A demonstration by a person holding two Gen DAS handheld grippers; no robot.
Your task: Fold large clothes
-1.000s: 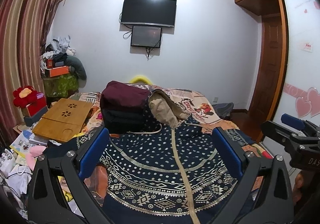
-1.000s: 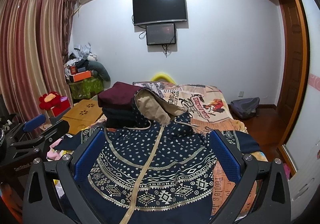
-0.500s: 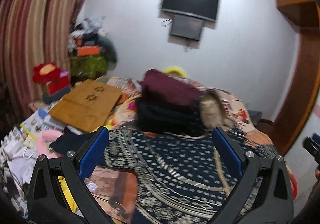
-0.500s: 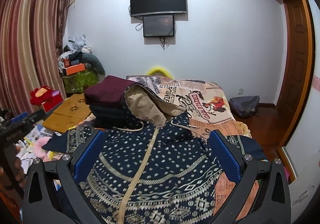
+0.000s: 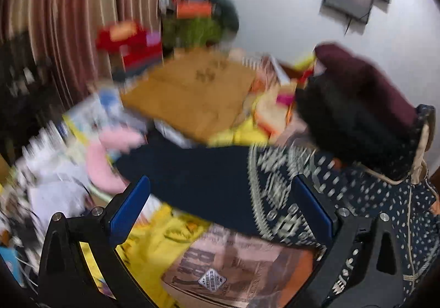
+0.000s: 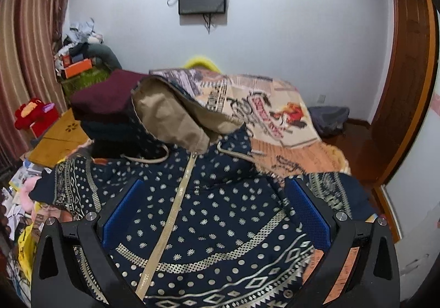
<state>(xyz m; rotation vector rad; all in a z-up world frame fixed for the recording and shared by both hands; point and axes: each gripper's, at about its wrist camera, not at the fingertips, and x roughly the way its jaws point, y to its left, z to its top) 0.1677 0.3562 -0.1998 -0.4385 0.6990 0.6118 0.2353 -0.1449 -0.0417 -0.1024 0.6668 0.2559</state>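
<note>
The bed [image 6: 277, 104], covered in a printed peach spread, carries a navy hooded jacket [image 6: 220, 214] laid flat, front up, its beige zipper [image 6: 176, 203] running down the middle and its tan-lined hood [image 6: 176, 115] resting against a stack of folded clothes [image 6: 110, 110], maroon on top of darker pieces. The jacket's body fills the near part of the right wrist view, directly under and ahead of the right claw [image 6: 211, 211], whose blue-padded fingers stand wide apart above the dotted chest, holding nothing. One patterned sleeve [image 6: 332, 192] runs off to the right, at the bed's edge.

The left wrist view is blurred. There the left claw [image 5: 220, 209] is also spread wide and grips nothing; the jacket's other sleeve [image 5: 203, 170], dark with a patterned band, stretches across just beyond and between its fingertips, its plain end reaching toward the bed's left side. Beyond that sleeve sit a wooden lap tray [image 5: 192, 88], a pink soft item [image 5: 107, 154] and loose papers.
</note>
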